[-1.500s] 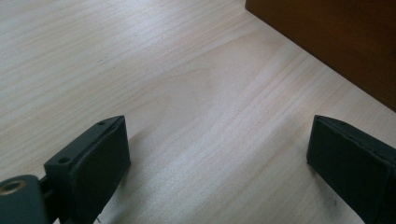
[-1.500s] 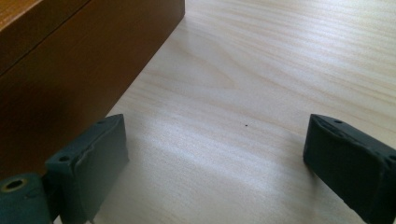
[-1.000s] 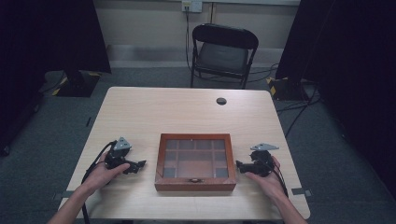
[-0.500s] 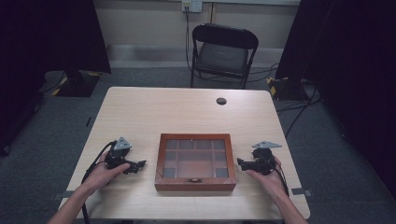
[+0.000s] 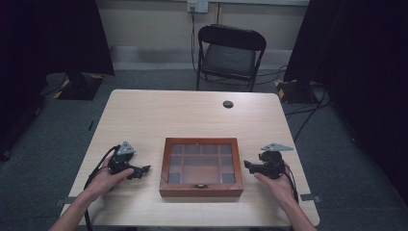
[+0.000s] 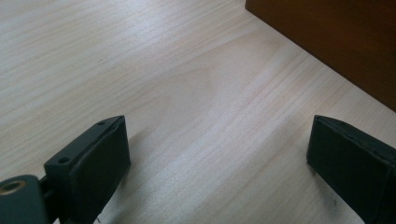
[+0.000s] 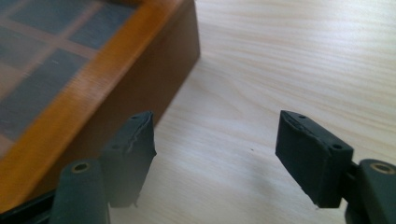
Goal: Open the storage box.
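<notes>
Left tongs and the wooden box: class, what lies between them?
Only bare table lies between the left tongs and the box, as the high view shows.

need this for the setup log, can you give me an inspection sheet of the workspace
surface: pale wood table, bare around the box
job's things: wooden box, glass grid lid shut, latch toward the person
clutter: small dark round thing near the far edge
grippers: left gripper and right gripper flank the box, jaws apart, nothing between them; the right's jaws have just been closing
cables: one trails from each gripper; more on the floor at right
surroundings: folding chair, dark curtains, wall socket
</notes>
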Tool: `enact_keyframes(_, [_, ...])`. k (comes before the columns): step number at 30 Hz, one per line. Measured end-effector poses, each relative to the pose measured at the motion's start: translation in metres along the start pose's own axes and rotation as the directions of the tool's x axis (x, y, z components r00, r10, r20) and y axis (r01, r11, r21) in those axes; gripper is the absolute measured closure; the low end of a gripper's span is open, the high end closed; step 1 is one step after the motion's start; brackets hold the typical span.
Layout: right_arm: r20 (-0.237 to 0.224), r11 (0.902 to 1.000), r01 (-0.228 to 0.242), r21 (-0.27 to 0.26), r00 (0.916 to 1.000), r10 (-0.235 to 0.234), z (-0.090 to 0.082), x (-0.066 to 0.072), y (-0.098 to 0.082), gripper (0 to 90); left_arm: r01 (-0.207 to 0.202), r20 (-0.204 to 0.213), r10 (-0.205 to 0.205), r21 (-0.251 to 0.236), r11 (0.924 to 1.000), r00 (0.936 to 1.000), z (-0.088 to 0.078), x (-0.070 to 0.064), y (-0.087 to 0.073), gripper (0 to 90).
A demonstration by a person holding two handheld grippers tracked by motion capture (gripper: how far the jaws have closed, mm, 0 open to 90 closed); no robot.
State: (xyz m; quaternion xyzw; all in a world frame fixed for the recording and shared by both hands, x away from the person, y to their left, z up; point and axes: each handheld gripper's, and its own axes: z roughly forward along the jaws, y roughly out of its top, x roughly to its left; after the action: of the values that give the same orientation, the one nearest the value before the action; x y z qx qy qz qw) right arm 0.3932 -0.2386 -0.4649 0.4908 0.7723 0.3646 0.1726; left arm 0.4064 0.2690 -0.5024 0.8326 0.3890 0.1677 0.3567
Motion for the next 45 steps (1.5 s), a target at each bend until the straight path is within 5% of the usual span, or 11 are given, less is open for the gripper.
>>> enact_keyframes(10, [-0.052, 0.9996, 0.018, -0.022, 0.9984, -0.019, -0.014, 0.009, 0.013, 37.9, 0.0, 0.0, 0.0, 0.0, 1.0, 1.0, 0.0, 0.0, 0.0, 5.1])
enact_keyframes(17, [-0.131, 0.9991, 0.009, -0.042, 0.9913, -0.014, -0.024, 0.019, 0.02, 43.0, 0.0, 0.0, 0.0, 0.0, 1.0, 1.0, 0.0, 0.0, 0.0, 5.2])
enact_keyframes(45, [-0.338, 0.9947, 0.094, -0.042, 0.9356, -0.102, -0.03, 0.059, 0.046, 51.7, 0.0, 0.0, 0.0, 0.0, 1.0, 1.0, 0.0, 0.0, 0.0, 5.2])
